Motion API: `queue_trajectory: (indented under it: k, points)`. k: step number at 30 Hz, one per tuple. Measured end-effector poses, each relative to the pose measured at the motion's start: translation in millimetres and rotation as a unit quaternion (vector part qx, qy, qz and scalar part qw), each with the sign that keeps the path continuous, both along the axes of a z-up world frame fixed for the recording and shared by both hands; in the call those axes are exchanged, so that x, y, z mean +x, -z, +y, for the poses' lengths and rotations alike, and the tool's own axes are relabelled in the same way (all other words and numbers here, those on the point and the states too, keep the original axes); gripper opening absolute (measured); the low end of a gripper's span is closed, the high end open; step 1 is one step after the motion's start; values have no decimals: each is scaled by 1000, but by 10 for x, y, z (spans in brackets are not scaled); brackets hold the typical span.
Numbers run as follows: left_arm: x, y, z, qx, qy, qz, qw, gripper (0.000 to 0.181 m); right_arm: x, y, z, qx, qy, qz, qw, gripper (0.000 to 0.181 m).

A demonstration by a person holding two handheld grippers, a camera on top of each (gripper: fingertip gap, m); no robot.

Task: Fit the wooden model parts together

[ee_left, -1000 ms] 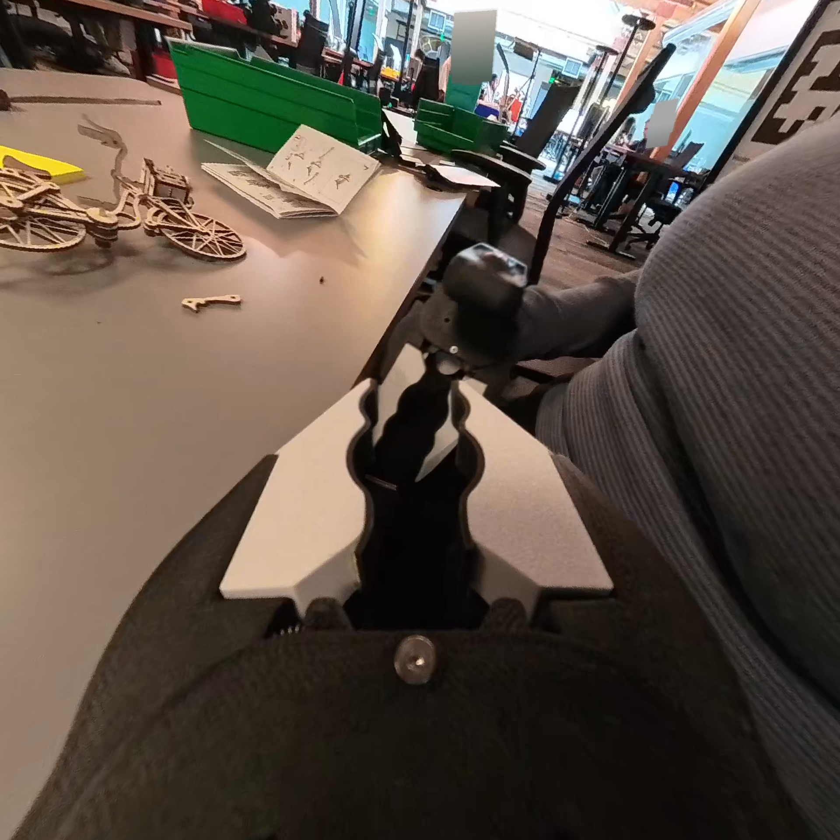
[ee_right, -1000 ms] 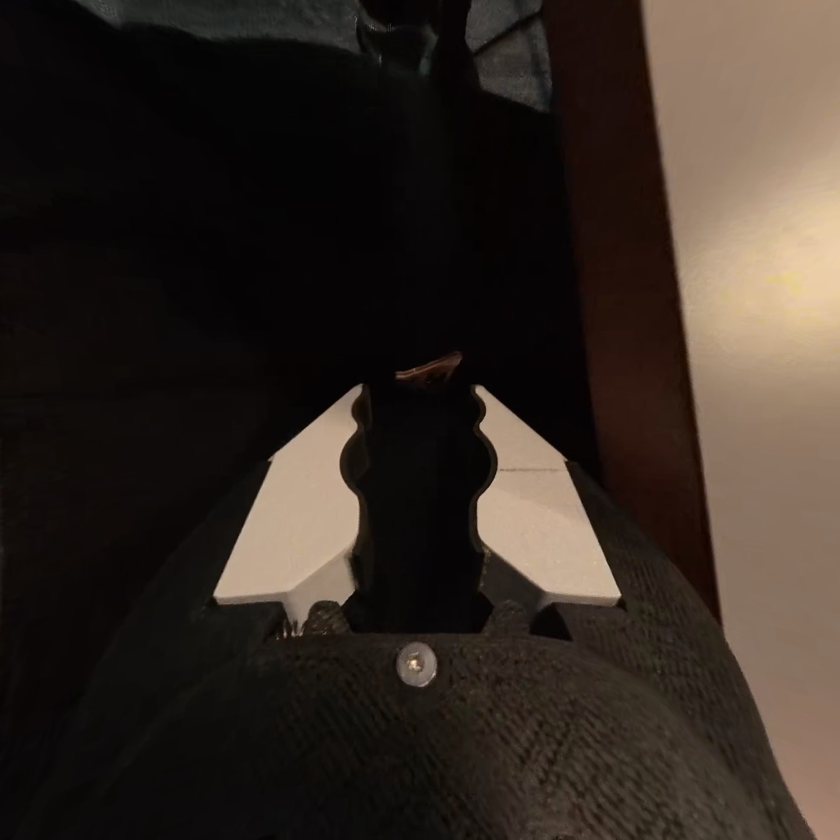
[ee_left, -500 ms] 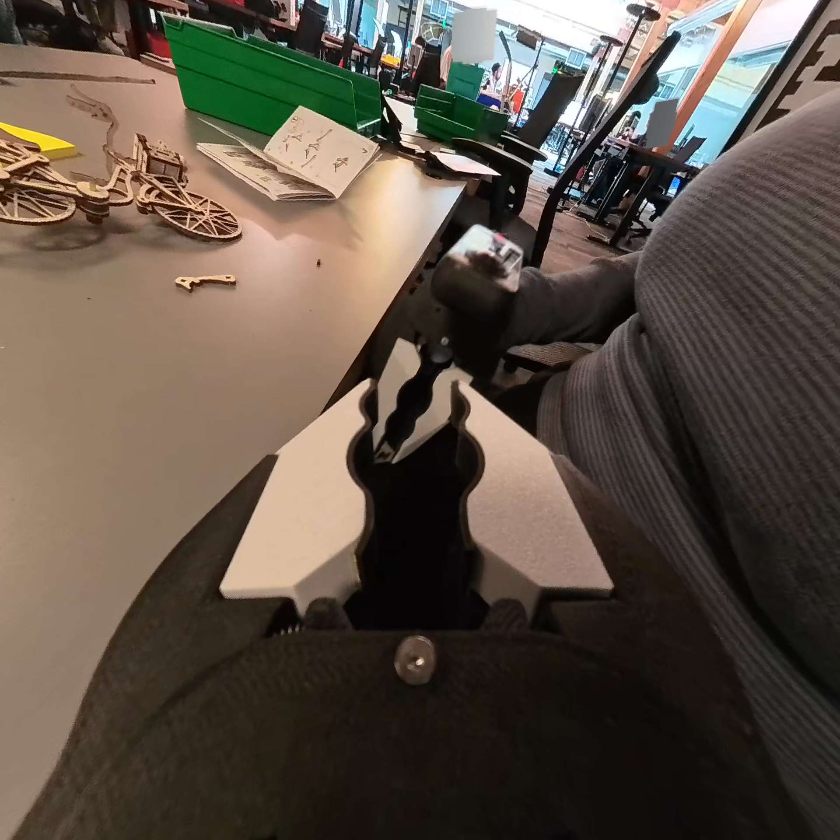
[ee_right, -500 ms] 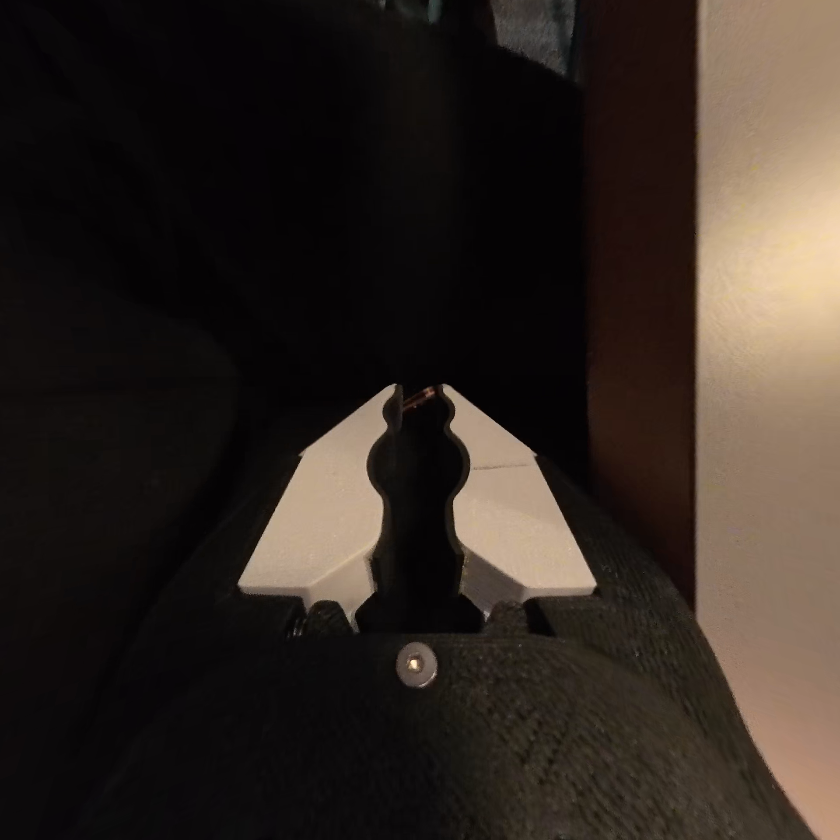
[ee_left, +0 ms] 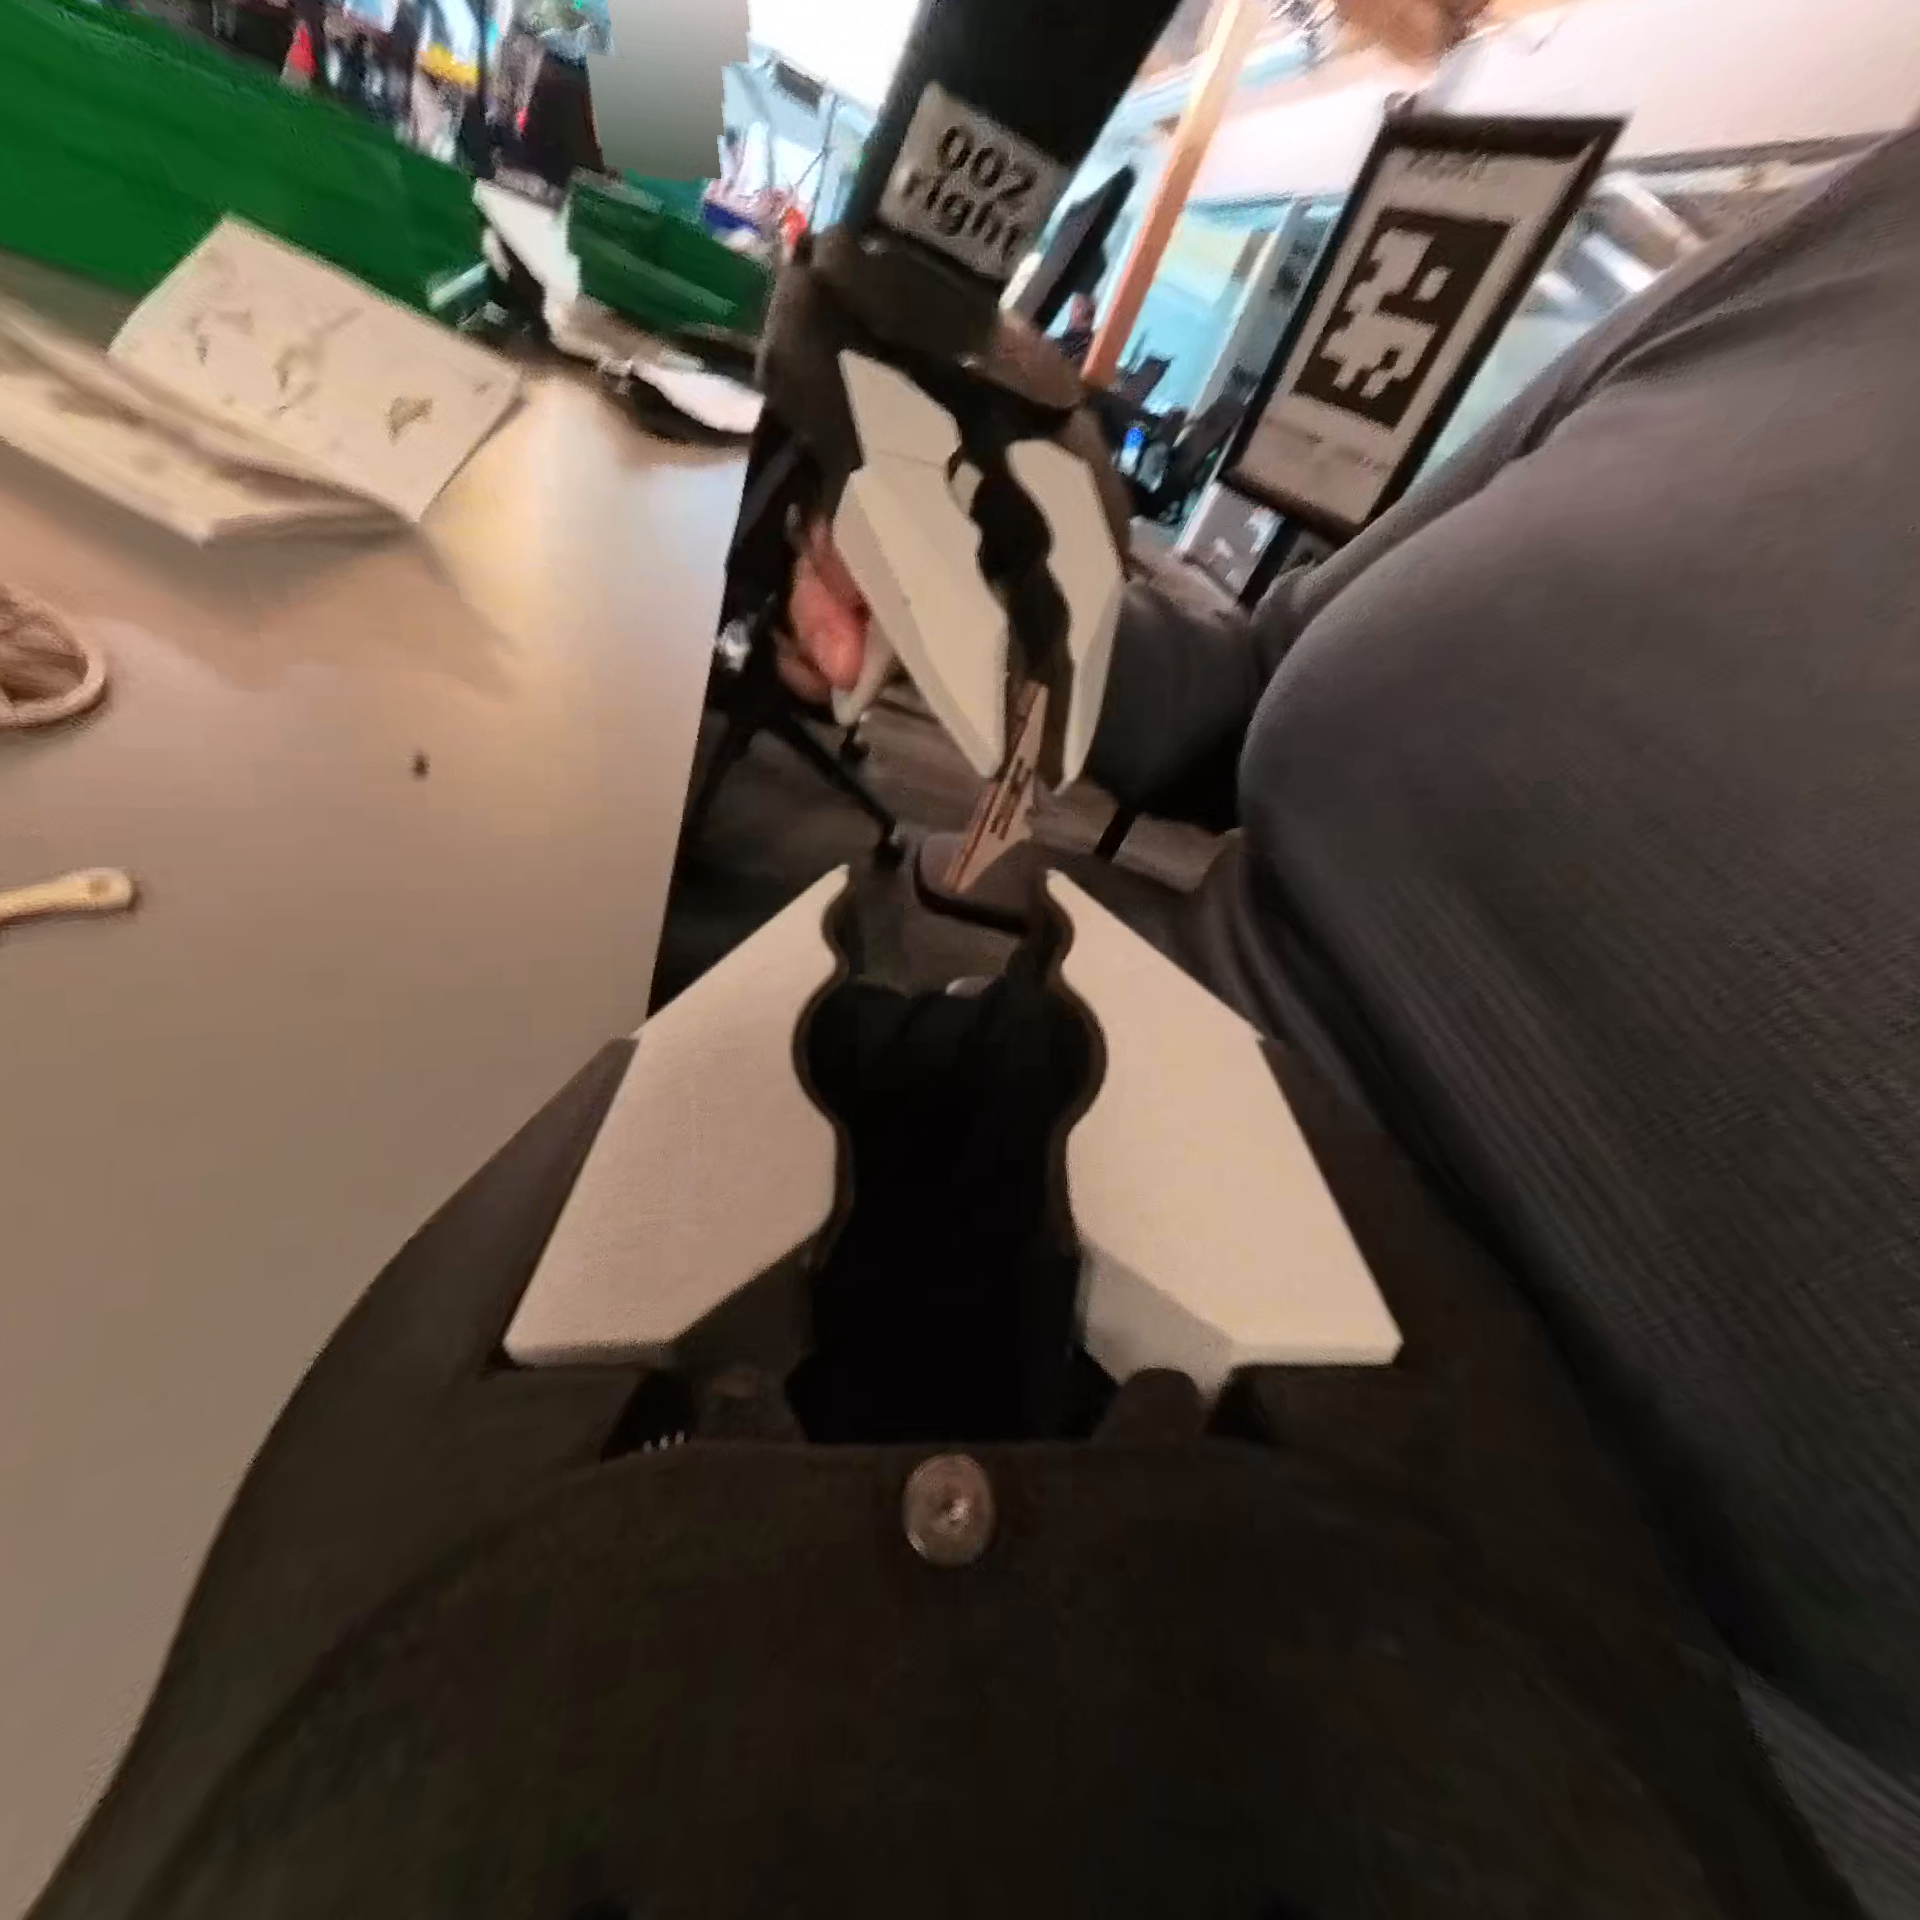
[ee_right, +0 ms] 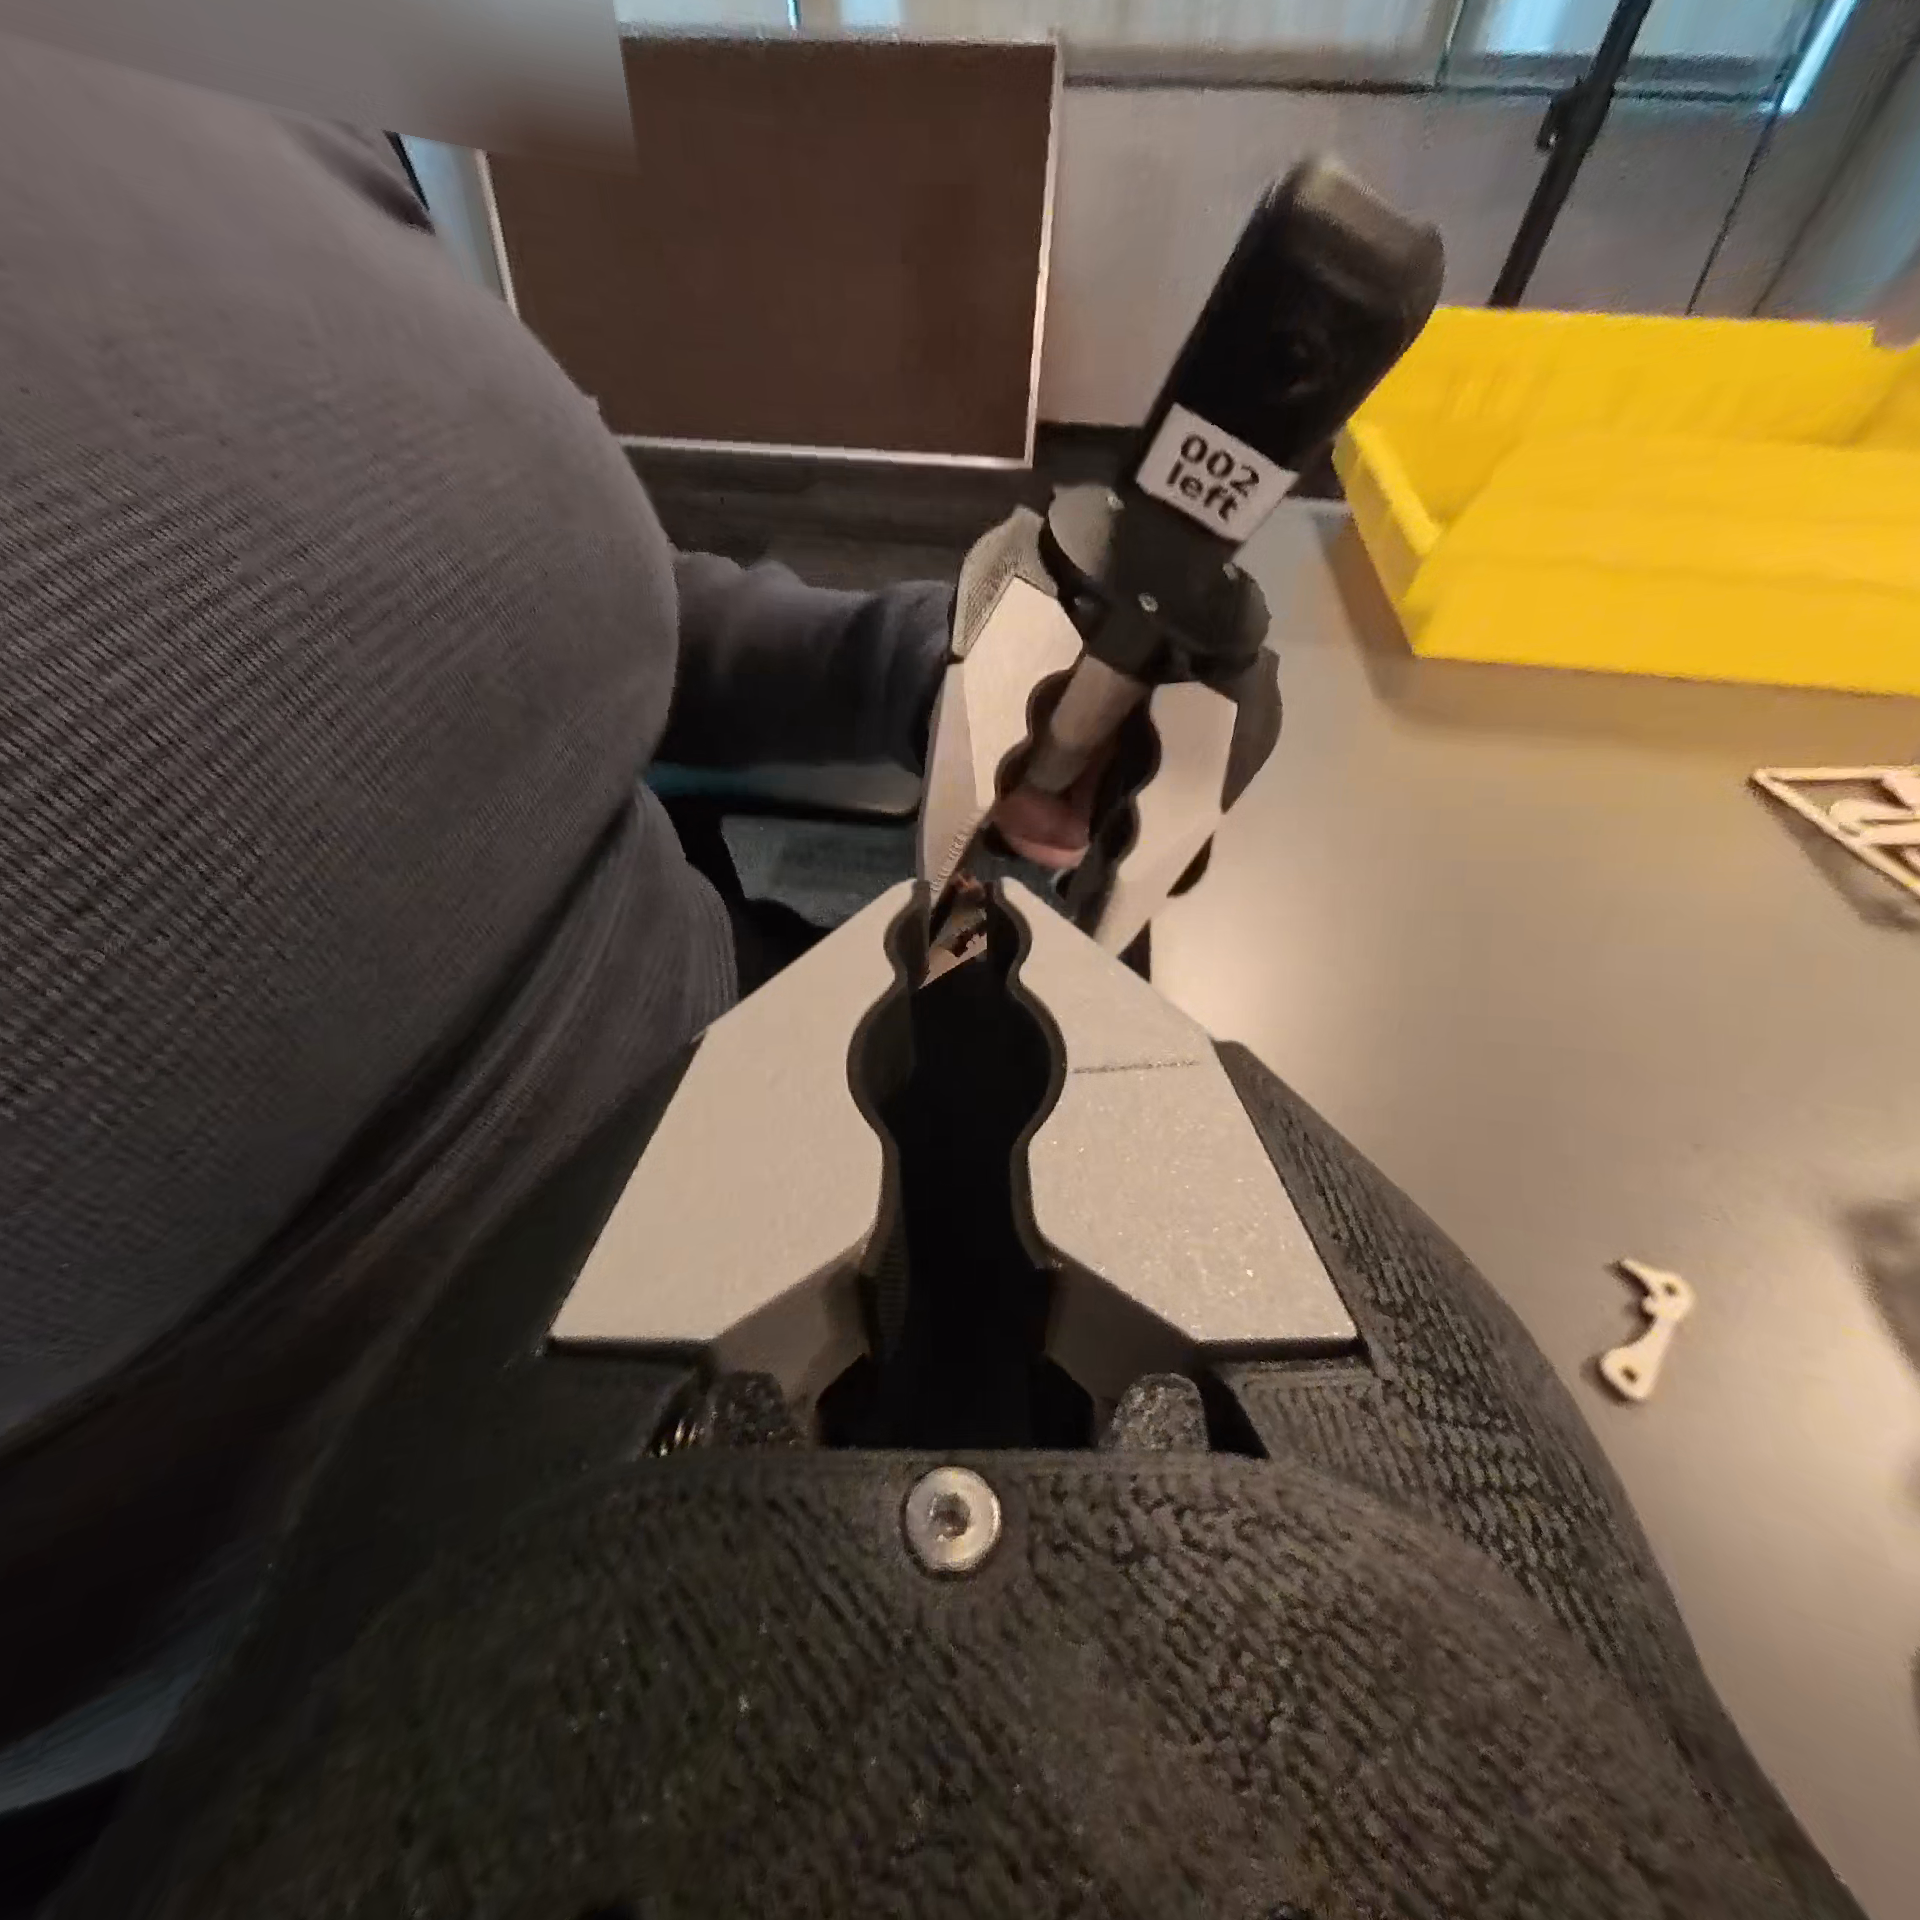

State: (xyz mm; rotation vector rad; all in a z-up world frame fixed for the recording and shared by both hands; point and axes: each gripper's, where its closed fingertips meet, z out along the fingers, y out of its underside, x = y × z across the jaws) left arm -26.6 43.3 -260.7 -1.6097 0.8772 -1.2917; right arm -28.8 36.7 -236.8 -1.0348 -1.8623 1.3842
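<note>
My right gripper (ee_right: 956,906) is shut on a small flat wooden part (ee_right: 958,935) that sticks out past its tips. In the left wrist view the right gripper (ee_left: 1031,774) hangs tips-down just off the table's edge, and the wooden part (ee_left: 1003,805) points into the gap of my left gripper (ee_left: 945,894). The left gripper is open and empty, its fingers (ee_right: 1174,769) spread on either side of the part's end. I cannot tell whether they touch it. A wheel of the wooden bicycle model (ee_left: 42,665) shows at the far left.
The grey table (ee_left: 364,1039) holds a loose small wooden piece (ee_right: 1647,1340), an open instruction booklet (ee_left: 312,384), a green bin (ee_left: 156,177), a yellow bin (ee_right: 1662,520) and a wooden sheet (ee_right: 1860,821). The person's grey-sleeved body (ee_left: 1558,831) is close on the right. The tips of both grippers are at nearly the same place. The wooden bicycle model (ee_left: 42,665) is about equally far from each gripper, around 25 cm.
The right gripper has risen from the dark space below the table edge and shut tighter on the wooden part. It now meets the left gripper tip to tip. The left view has swung right.
</note>
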Motion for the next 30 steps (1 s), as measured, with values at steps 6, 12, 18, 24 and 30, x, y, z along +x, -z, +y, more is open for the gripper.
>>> queue_trajectory:
  k: [6,12,18,24,30]
  points:
    - [-13,-270,86,35,0,-36,999,10,-42,-162,64,1,-17,23,1000,8]
    - [-329,-649,373,95,-115,-133,980,1,-200,-486,529,-98,109,98,984,19]
    - [-523,-862,476,126,-171,-205,955,1,-329,-497,590,-225,117,83,964,14]
    - [-465,-854,473,140,-172,-194,955,1,-394,-548,539,-246,105,93,959,0]
    - [-415,-687,490,140,-167,-117,969,4,-354,-380,571,-185,119,46,975,0]
